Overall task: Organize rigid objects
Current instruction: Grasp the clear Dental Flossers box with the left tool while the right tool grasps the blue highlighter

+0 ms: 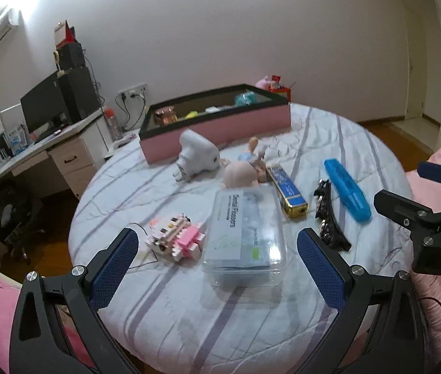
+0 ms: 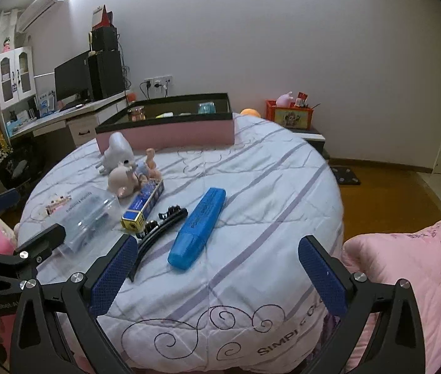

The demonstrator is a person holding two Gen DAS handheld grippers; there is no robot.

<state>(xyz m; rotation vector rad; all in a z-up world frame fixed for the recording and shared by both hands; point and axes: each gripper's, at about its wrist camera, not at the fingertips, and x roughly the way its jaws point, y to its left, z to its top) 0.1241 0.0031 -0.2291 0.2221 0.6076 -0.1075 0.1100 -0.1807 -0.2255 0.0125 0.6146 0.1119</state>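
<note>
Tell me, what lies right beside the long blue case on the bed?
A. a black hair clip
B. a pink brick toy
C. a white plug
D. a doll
A: the black hair clip lies alongside the blue case, between it and the small blue-and-gold box.

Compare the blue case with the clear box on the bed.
The blue case is opaque, slim and long; the clear box is see-through, wider and bulkier, with a printed label showing inside. The case lies nearer the right claw, the box before the left claw. Both lie flat and untouched.
</note>
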